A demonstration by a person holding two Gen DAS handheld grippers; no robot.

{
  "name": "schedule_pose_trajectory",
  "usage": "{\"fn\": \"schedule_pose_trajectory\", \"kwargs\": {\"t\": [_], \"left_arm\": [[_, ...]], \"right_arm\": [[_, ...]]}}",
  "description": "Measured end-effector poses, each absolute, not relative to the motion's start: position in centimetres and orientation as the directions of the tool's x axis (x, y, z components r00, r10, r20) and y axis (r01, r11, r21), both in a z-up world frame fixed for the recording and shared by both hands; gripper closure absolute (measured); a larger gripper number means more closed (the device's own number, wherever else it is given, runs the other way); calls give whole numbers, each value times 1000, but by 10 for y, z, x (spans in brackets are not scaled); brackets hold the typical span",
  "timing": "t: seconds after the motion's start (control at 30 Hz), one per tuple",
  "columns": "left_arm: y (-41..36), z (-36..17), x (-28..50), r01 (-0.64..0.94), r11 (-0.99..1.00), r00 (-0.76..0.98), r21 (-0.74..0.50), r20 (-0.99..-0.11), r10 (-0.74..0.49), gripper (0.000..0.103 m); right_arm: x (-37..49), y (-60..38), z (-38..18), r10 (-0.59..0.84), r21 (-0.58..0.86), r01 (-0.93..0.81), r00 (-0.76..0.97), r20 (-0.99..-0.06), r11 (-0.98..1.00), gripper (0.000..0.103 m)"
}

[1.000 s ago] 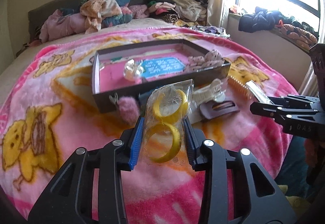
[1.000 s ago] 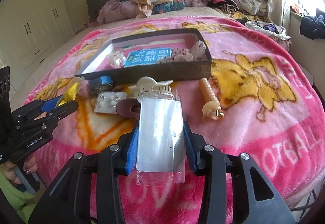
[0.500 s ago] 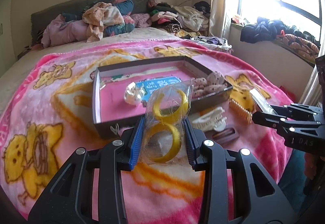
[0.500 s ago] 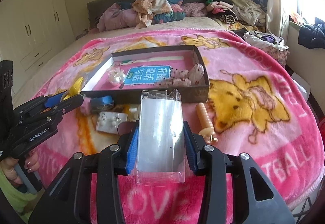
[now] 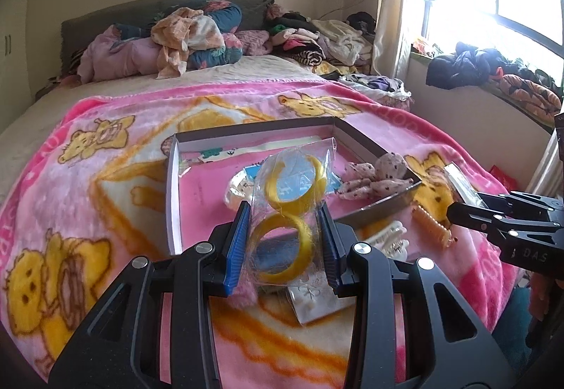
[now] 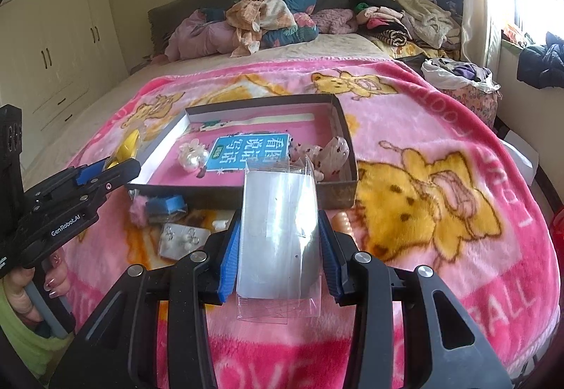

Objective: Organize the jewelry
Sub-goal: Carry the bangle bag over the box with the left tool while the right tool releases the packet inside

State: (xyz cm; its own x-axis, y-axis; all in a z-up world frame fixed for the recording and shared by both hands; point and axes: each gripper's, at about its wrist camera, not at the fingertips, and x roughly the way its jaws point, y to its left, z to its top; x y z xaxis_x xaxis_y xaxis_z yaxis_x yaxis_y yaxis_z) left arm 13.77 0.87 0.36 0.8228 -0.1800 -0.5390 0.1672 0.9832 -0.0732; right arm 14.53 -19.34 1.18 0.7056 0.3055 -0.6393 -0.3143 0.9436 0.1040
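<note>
The left gripper [image 5: 285, 244] pinches a crinkly clear plastic bag [image 5: 294, 209] holding two glossy yellow ring-shaped bangles [image 5: 283, 249], long axis pointing away over the shallow dark cardboard tray [image 5: 172, 198]. The right gripper [image 6: 280, 248] clamps a stiff, clear rectangular plastic box [image 6: 278, 233], lengthwise between its ribbed blue pads [image 6: 229, 258], above the fluffy pink blanket [image 6: 440, 149].

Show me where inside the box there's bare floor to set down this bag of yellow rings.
Inside the box, the bare pink floor along its left wall is free, beside the pearl ornament. The right end is crowded with spotted fabric pieces; the blue card fills the middle.
</note>
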Motion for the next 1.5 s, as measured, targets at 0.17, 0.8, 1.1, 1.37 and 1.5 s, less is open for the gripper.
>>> {"fn": "schedule_pose_trajectory", "kwargs": {"t": [0.17,0.8,1.1,1.37,1.5], "left_arm": [[11,6,147,154,985,828,-77,-534,-171,74],[35,4,194,70,995,827,-76,-553,-101,74],[42,-10,210,36,997,809,-70,-584,-70,74],[43,-20,222,31,997,792,-67,-607,-65,74],[42,-24,226,34,997,785,-69,-615,-70,74]], "right_arm": [[155,-190,13,306,100,-318,703,-643,943,65],[200,-167,17,311,79,-344,699,-644,936,65],[228,-160,19,308,70,-348,699,-645,935,65],[259,-164,9,293,79,-325,685,-667,942,65],[273,-168,2,283,87,-309,673,-683,947,65]]}}
